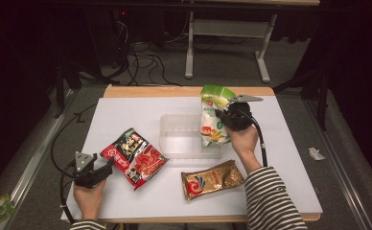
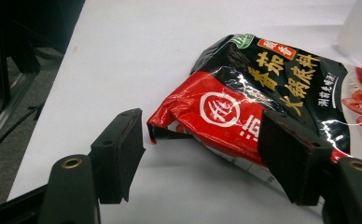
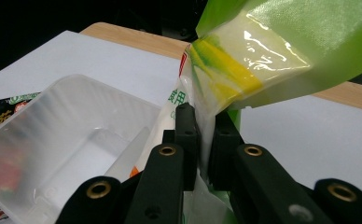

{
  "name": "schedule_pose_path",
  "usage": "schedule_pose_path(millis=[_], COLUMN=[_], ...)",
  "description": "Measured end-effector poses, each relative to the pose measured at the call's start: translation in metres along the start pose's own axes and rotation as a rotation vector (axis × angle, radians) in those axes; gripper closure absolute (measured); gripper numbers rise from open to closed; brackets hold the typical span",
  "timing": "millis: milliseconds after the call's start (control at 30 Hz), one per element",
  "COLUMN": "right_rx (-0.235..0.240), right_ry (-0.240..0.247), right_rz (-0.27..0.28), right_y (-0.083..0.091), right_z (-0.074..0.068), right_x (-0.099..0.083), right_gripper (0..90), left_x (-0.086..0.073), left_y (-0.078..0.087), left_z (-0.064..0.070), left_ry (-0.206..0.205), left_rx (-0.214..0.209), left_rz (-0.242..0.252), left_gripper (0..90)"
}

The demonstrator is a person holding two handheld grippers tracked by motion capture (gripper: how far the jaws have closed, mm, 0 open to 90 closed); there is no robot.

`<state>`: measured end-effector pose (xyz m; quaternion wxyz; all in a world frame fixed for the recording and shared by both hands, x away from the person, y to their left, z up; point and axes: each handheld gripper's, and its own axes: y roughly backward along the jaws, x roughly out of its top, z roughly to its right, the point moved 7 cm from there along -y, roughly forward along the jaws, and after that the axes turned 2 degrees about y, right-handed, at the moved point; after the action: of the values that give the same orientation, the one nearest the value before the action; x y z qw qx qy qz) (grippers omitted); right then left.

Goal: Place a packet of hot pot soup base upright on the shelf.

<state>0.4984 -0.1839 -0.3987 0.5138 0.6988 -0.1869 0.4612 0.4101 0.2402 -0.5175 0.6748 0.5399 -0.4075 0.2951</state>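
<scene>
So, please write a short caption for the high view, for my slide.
Right tongs hold a green-and-white pouch over a clear tray; open left tongs approach a red-and-black packet.

The green-and-white pouch [image 1: 213, 117] — glossy, with a green top, a white body and a yellow corn picture low on its front — hangs roughly upright, lifted over the right end of the clear plastic tray [image 1: 174, 139], its lower end dipping at the tray's rim. The red-and-black packet [image 1: 133, 157] — crinkled, printed with yellow characters and a white circle mark — lies flat on the white table, just left of the tray.
</scene>
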Motion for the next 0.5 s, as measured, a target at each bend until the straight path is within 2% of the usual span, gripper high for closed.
schedule_pose_path(millis=[300, 500], right_rx=[0.000, -0.012], right_ry=[0.000, 0.027], right_rz=[0.004, -0.001], right_y=[-0.0006, 0.0025], right_z=[0.0010, 0.0003], right_x=[0.0000, -0.0005], right_gripper=[82.3, 79.7], left_x=[0.0000, 0.0000], left_y=[-0.0001, -0.0001], left_z=[0.0000, 0.0001], left_ry=[0.000, 0.000], left_rx=[0.001, 0.002], left_rz=[0.001, 0.001], left_gripper=[31.8, 31.9])
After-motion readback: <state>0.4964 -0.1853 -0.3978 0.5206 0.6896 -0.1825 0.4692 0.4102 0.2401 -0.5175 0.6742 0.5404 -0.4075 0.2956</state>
